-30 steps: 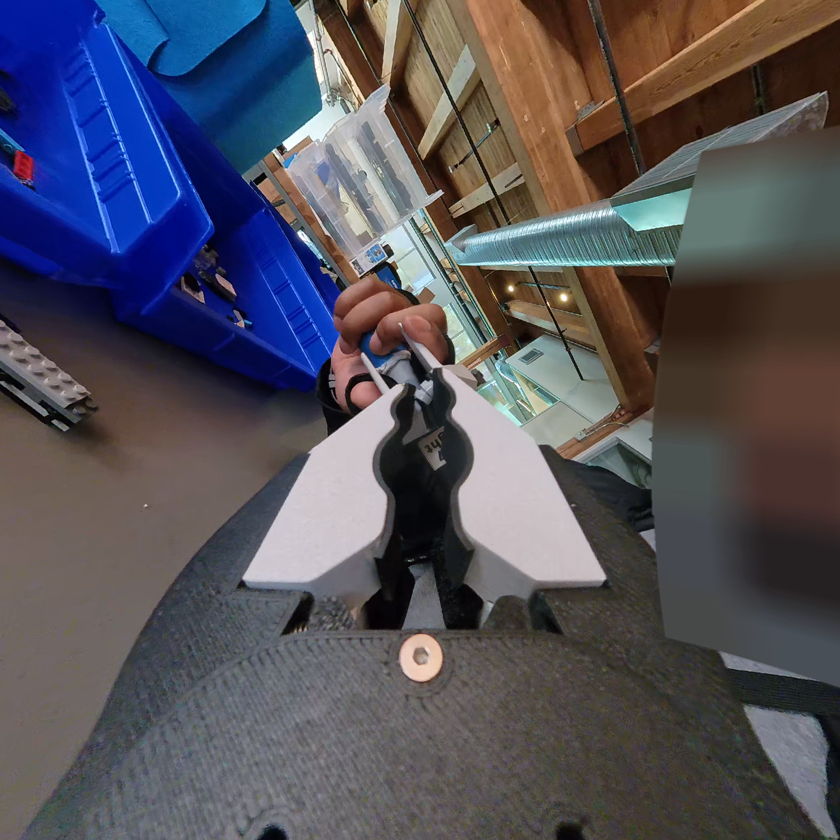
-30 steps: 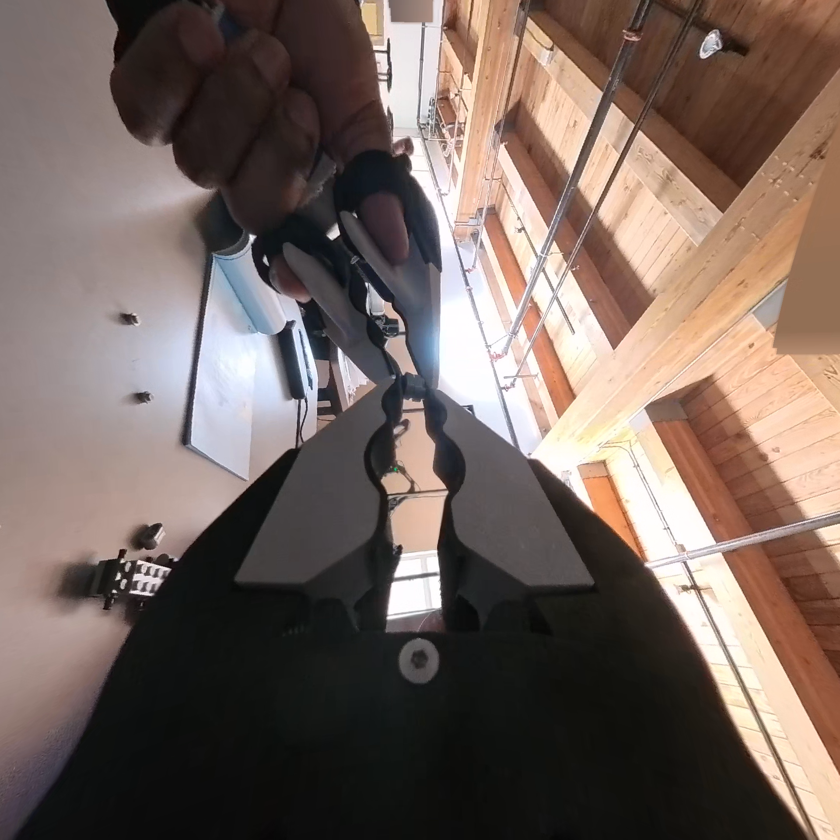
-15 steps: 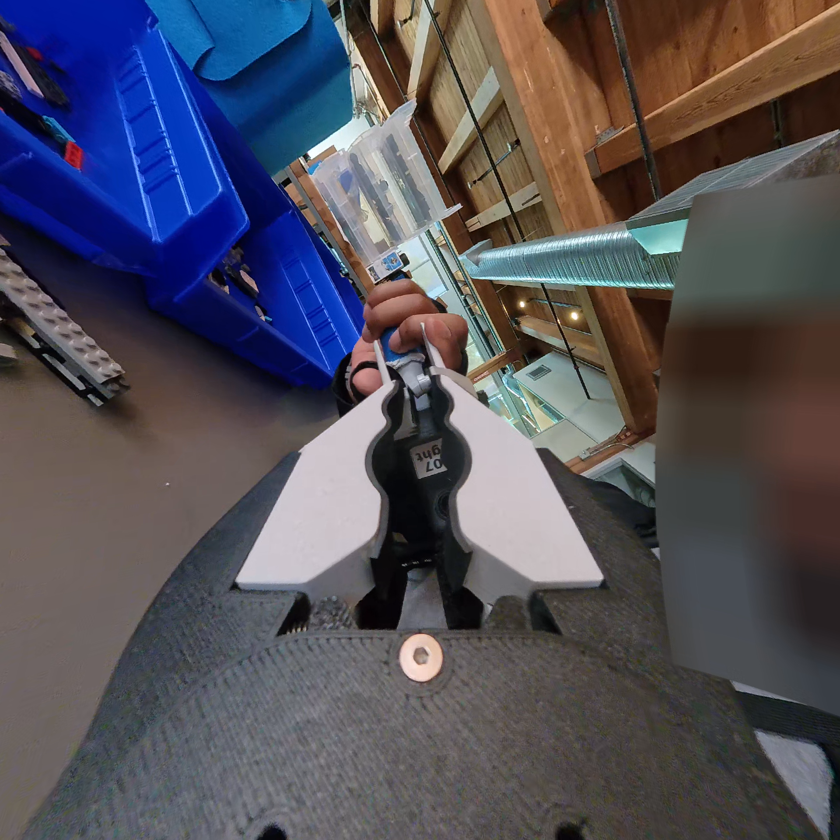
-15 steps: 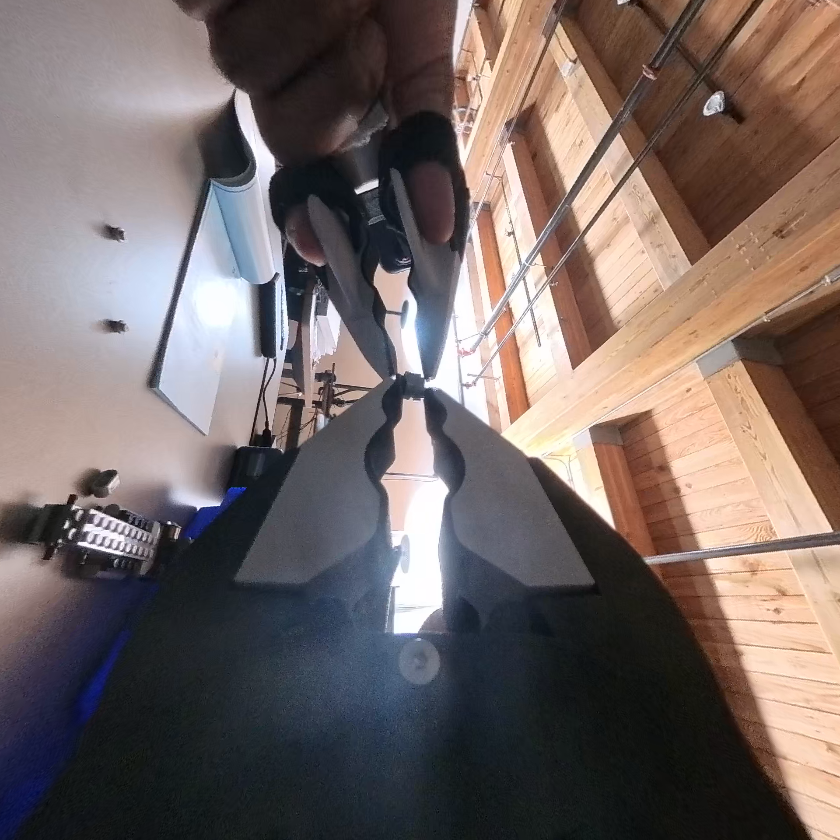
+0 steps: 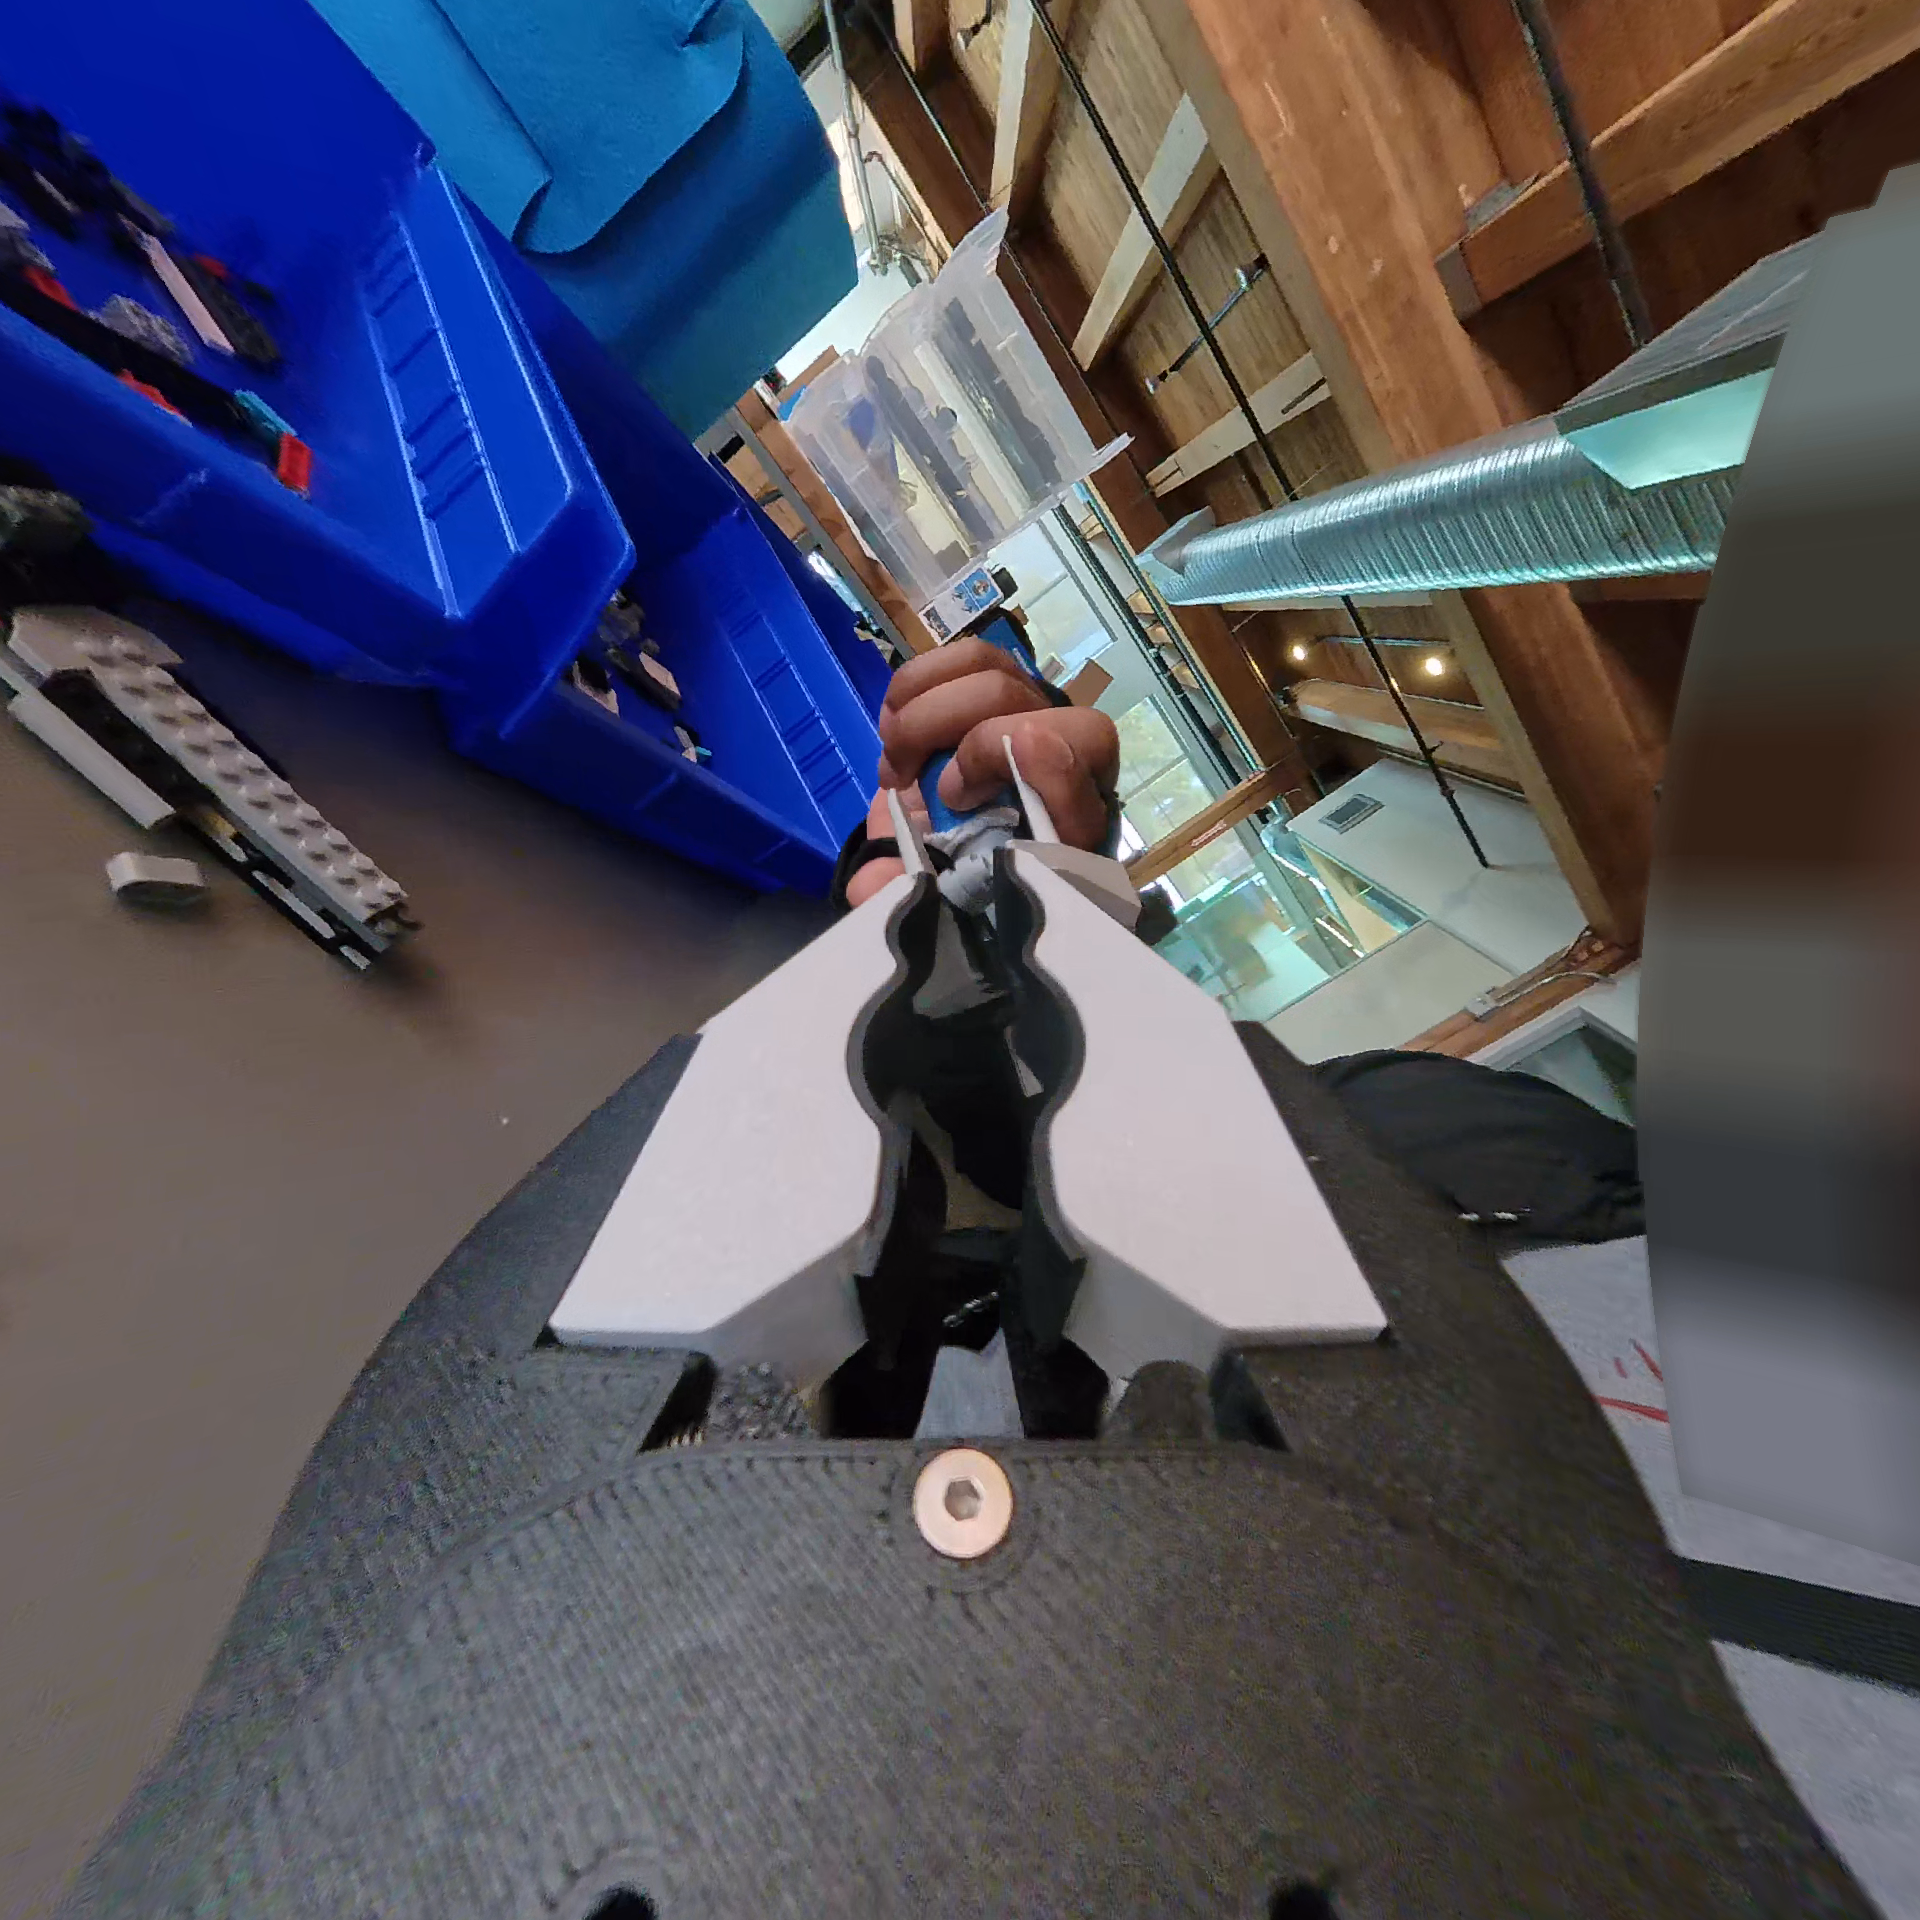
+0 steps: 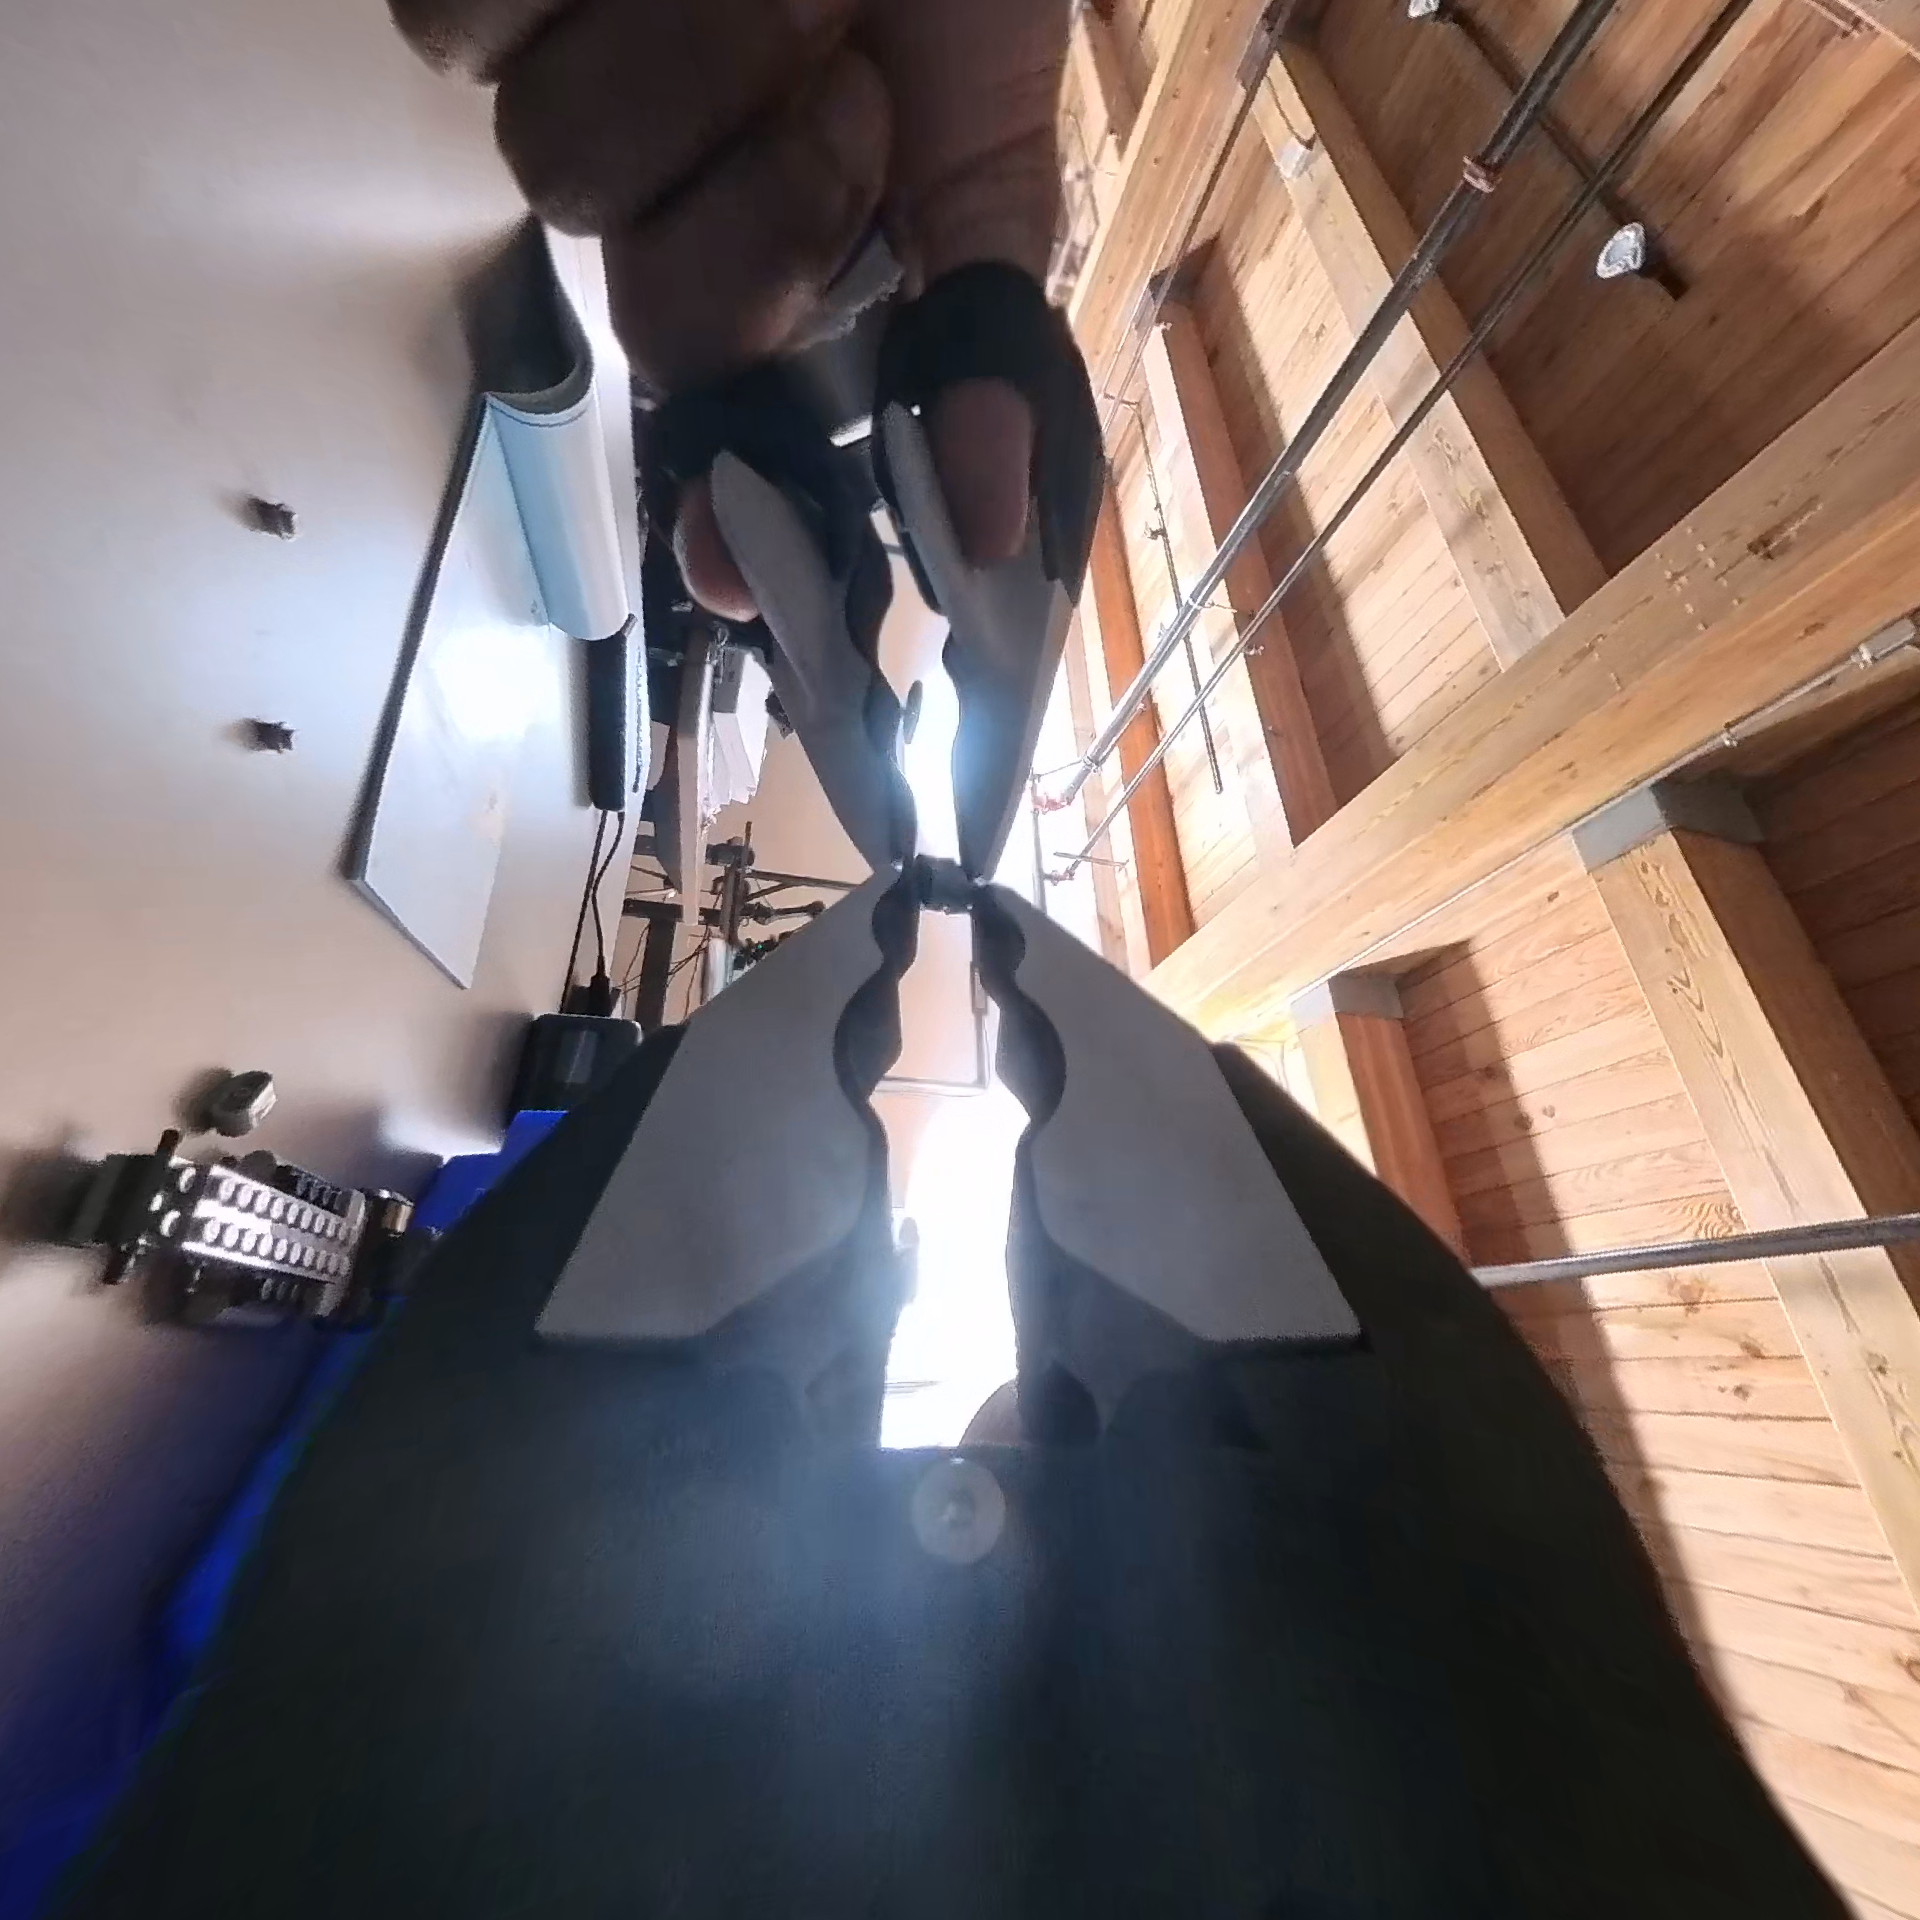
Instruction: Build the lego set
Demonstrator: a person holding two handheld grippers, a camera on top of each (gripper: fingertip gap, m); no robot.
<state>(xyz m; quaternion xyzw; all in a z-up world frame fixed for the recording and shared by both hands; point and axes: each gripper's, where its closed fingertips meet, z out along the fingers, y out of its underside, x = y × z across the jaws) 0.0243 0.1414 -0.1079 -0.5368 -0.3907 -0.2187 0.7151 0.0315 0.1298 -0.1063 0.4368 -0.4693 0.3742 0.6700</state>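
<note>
Both views have swung, revealing more grey lego assembly (image 5: 223, 790).

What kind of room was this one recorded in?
Probably a workshop or lab in a timber-framed building: blue bins of Lego parts on a dark table, exposed wood beams, a metal duct overhead.

Overhead run wooden beams (image 5: 1299, 208) and a silver ribbed duct (image 5: 1455, 530); clear plastic organizers (image 5: 956, 416) stand behind the dark counter (image 5: 260, 1143).
</note>
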